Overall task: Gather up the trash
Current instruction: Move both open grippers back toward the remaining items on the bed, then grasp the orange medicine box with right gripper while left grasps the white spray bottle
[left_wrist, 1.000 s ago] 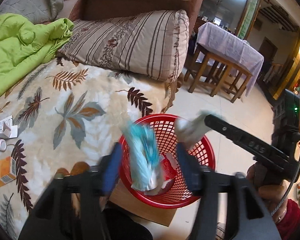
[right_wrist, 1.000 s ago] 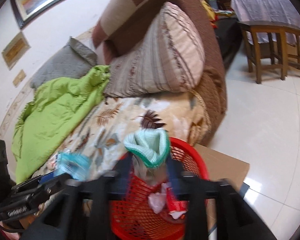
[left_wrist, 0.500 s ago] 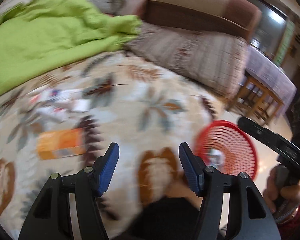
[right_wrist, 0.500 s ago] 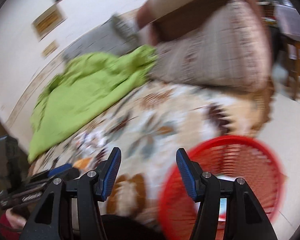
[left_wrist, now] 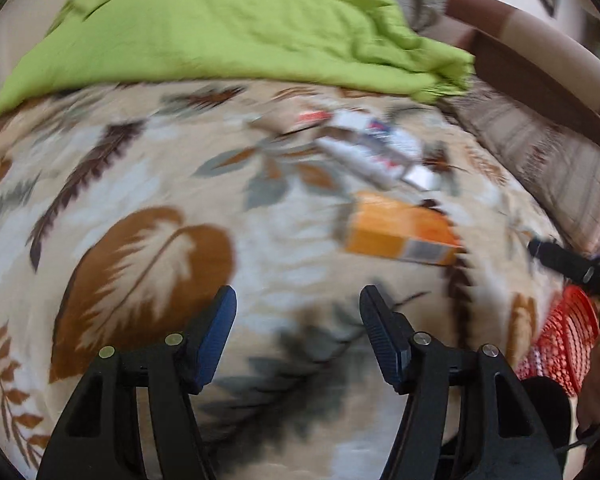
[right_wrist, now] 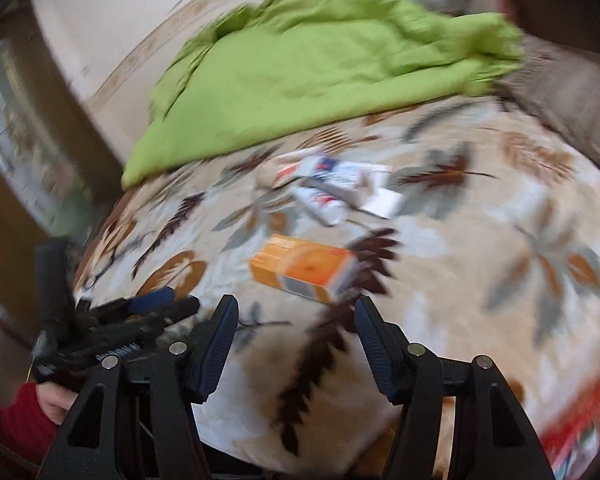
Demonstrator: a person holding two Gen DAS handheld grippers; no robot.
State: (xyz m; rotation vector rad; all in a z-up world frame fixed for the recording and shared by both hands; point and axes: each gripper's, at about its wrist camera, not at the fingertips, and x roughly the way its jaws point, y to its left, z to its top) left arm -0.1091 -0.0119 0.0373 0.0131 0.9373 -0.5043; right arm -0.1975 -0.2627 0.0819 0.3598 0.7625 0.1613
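Both of our grippers are empty, fingers spread wide: left gripper (left_wrist: 296, 316), right gripper (right_wrist: 294, 322). We hover them over the leaf-print bed (left_wrist: 148, 168); neither touches anything.

Trash on the bed:
- orange box (right_wrist: 304, 268), lying flat, at 12 o'clock of the right gripper and near it; at 1 o'clock of the left (left_wrist: 400, 232).
- white tubes and cartons (right_wrist: 340, 184), a loose pile beyond the box at 12 o'clock, some touching each other. Blur hides the count.

Red basket (left_wrist: 560, 340) sits off the bed edge at 3 o'clock in the left view, 4 o'clock in the right (right_wrist: 580, 412).

Our read: the box is the next pick, for the right gripper.

Risks:
- Both views are smeared. Closing in this state could land the fingers off-centre, so the box tips or slides.
- The bed cover is soft. Pressing down may sink the box, and the fingers could pinch fabric along with it.
- The left gripper shows at 9 o'clock in the right view, near it. Both going for the same box could clash.
- Pile items overlap, so grabbing one may drag another.
- The green blanket (right_wrist: 320, 64) lies just beyond the pile; overreach could snag it.
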